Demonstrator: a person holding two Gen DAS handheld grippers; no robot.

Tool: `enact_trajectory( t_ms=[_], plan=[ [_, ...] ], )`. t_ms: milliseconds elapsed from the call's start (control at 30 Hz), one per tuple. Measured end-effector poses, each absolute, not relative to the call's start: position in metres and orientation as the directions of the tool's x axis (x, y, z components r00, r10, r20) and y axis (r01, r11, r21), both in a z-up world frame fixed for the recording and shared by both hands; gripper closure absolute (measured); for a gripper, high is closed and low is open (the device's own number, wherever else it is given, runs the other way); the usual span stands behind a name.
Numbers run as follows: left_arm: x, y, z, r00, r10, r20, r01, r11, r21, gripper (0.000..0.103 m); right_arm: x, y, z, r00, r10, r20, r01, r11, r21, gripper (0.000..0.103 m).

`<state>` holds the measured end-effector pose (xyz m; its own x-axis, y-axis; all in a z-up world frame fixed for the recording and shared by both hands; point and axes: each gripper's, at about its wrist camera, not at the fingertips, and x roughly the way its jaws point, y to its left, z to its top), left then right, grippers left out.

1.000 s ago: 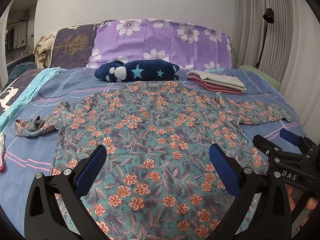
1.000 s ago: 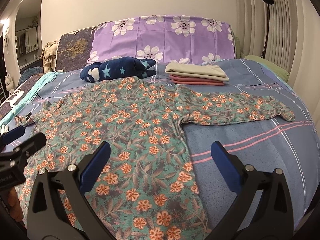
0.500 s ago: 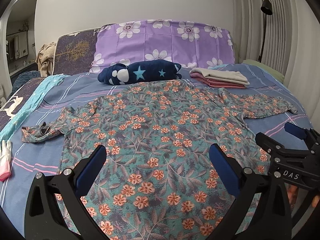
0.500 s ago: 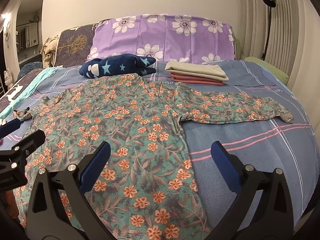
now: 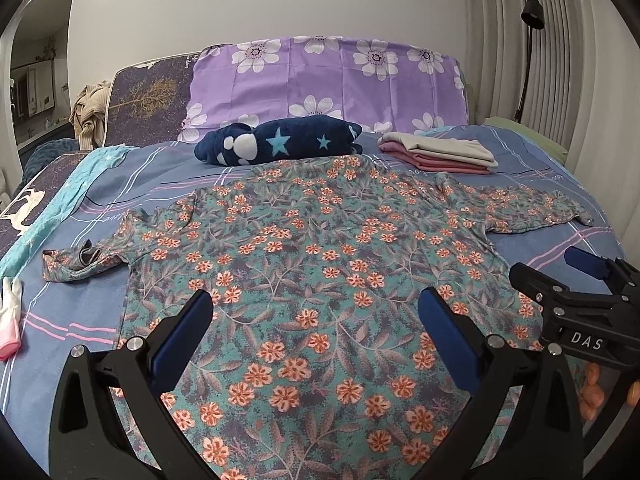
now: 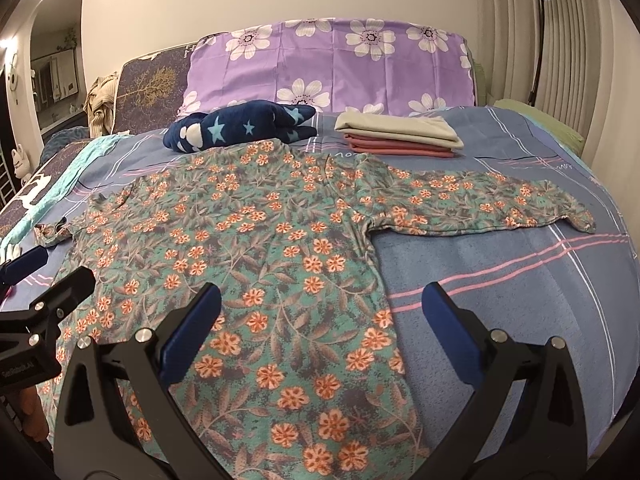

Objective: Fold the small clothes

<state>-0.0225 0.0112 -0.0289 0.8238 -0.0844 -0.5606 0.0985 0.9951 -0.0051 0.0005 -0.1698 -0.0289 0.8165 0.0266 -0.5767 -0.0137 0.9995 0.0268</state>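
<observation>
Both cameras have drawn back and risen a little since a second ago, so more of the bed and the shirt's left sleeve now shows.

From the left wrist view, the left gripper (image 5: 316,322) hangs released above the lower part of the floral shirt (image 5: 320,264), its blue pads wide apart and holding nothing. The shirt lies flat on the blue bed (image 5: 80,320), sleeves spread to both sides; the left sleeve end is crumpled. Beyond the shirt's collar sits a navy star-print bundle (image 5: 280,142), and to the right of that a folded stack of clothes (image 5: 438,152). A purple flowered pillow (image 5: 328,84) stands behind them. A white and pink glove (image 5: 10,320) lies well left of the shirt. The right gripper (image 5: 560,276) appears at the shirt's right hem, with fingertips (image 5: 591,394) of a hand behind it.

From the right wrist view, the right gripper (image 6: 320,316) is likewise released, straddling the shirt's (image 6: 256,248) right side edge, one pad over the fabric and one over the bed (image 6: 520,320). The right sleeve stretches flat toward the bed's right edge. The left gripper (image 6: 44,272) shows at the shirt's left hem.
</observation>
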Motion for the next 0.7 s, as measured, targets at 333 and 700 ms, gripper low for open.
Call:
enact_trajectory(
  t_ms=[333,700],
  plan=[
    [-0.024,0.011,-0.0291,0.822,-0.092,-0.562,0.109,0.994,-0.004,0.001,-0.001,-0.1659,-0.0276,0.817,0.026,-0.576,-0.022,1.0,0.014,0.002],
    [-0.0205,0.0107,-0.0323,0.814,-0.082,-0.574,0.106,0.994,0.009,0.001,0.0046,-0.1623,-0.0239,0.825,0.015,-0.565,-0.023,1.0,-0.008,0.002]
  ],
)
